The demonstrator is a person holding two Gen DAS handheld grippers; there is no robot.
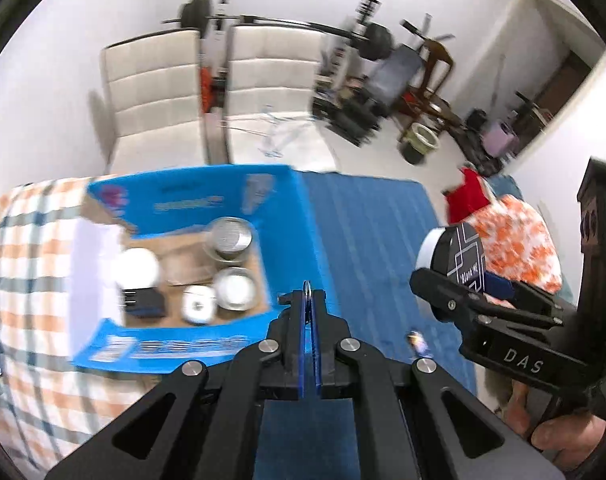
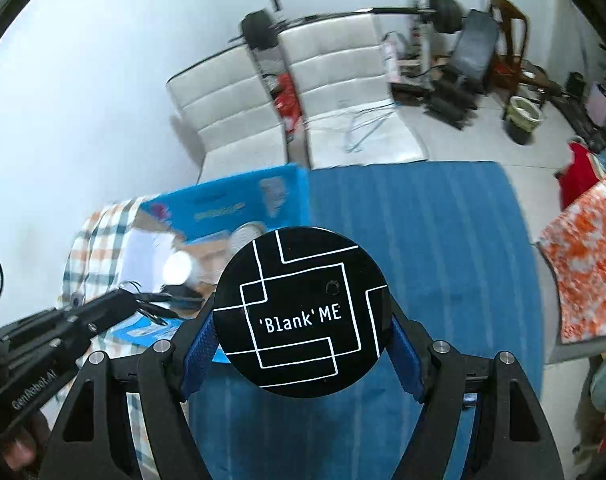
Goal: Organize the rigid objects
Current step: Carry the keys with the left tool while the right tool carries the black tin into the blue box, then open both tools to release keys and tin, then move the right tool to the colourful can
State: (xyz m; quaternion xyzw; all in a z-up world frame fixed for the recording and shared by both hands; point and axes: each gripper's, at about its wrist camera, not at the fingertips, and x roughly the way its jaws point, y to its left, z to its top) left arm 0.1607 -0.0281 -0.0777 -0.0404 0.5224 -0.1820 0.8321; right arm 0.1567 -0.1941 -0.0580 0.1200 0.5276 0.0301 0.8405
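My right gripper (image 2: 303,336) is shut on a round black container (image 2: 303,312) with a white line pattern and the words 'Blank' ME on its lid; it also shows in the left wrist view (image 1: 461,262), held above the blue cloth. My left gripper (image 1: 307,300) is shut, its blue pads together with a thin metal edge showing between them, just right of the blue cardboard box (image 1: 287,200). The open box holds two metal tins (image 1: 229,238), a white round lid (image 1: 137,268), a small white disc (image 1: 199,304) and a dark item (image 1: 143,302).
The box rests on a plaid cloth (image 1: 31,280) beside a blue striped cloth (image 1: 371,232). An orange-and-white fabric (image 1: 515,236) and a red item (image 1: 469,198) lie to the right. White cushioned seats (image 1: 271,68) and gym equipment (image 1: 367,40) stand behind.
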